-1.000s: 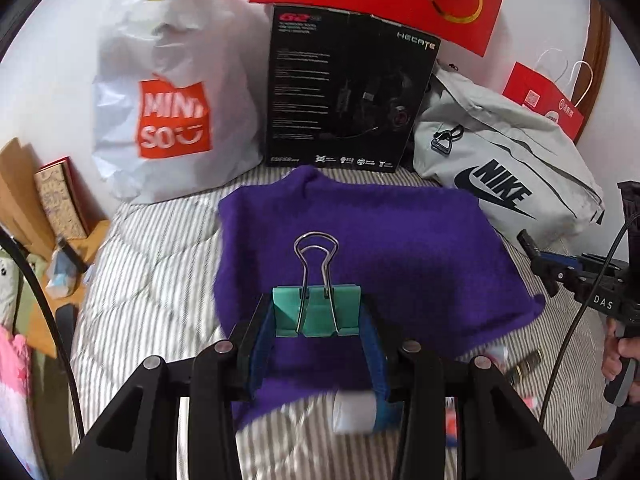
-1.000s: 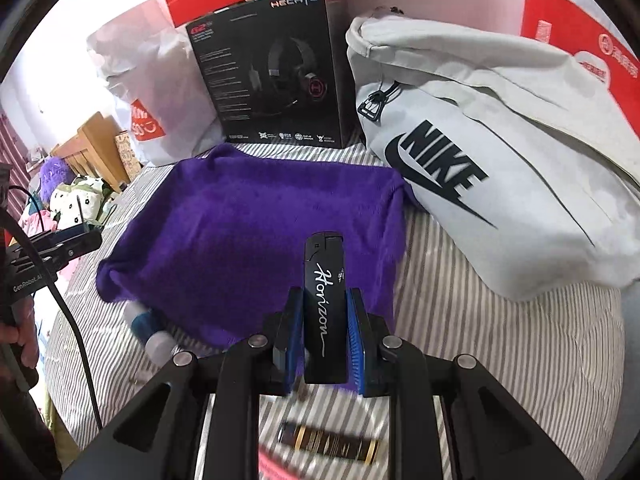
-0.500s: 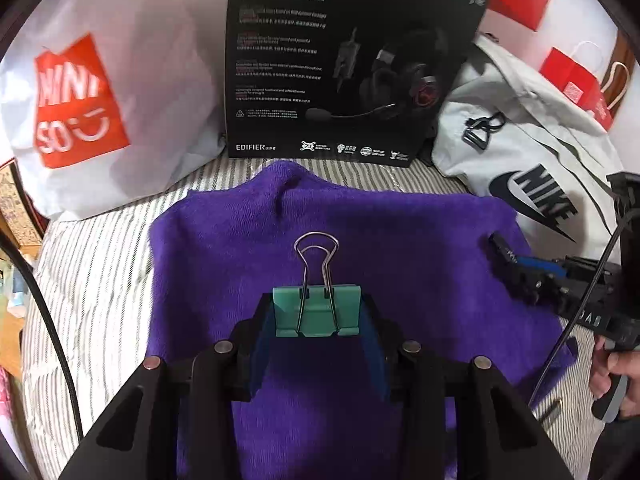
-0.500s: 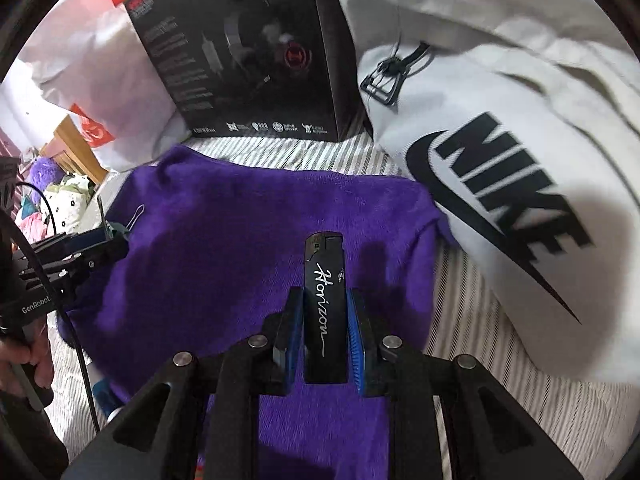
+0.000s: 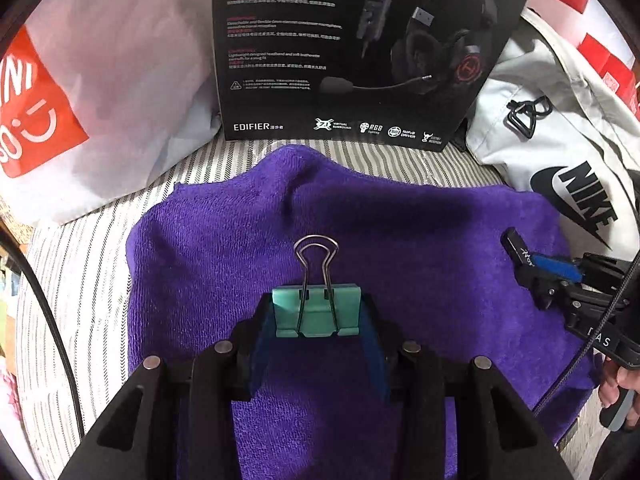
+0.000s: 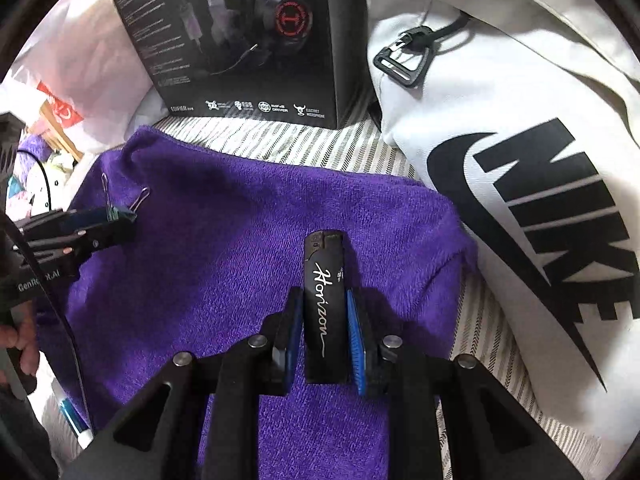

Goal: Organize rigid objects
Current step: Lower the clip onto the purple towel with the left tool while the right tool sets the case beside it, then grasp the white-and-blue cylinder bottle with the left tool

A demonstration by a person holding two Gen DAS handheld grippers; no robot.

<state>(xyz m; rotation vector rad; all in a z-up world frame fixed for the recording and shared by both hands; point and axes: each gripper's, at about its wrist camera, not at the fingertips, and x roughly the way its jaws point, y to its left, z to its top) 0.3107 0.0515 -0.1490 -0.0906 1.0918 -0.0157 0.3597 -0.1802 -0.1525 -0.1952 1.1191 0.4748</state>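
Note:
My left gripper [image 5: 317,312] is shut on a teal binder clip [image 5: 316,310] with wire handles, low over the purple towel [image 5: 400,240]. My right gripper [image 6: 324,320] is shut on a black lighter [image 6: 324,304] marked "Horizon", low over the towel's right part [image 6: 224,264]. In the left wrist view the right gripper [image 5: 532,264] with the lighter [image 5: 518,250] shows at the right edge. In the right wrist view the left gripper [image 6: 120,216] with the clip [image 6: 120,210] shows at the left.
The towel lies on a striped bed cover [image 5: 80,280]. Behind it stand a black headset box [image 5: 352,52], a white Miniso bag [image 5: 100,80] at the left and a grey Nike bag [image 6: 520,160] at the right. A small tube [image 6: 74,420] lies off the towel's near left corner.
Both grippers have moved forward and down over the towel, each still holding its object. The box and bags look closer and larger.

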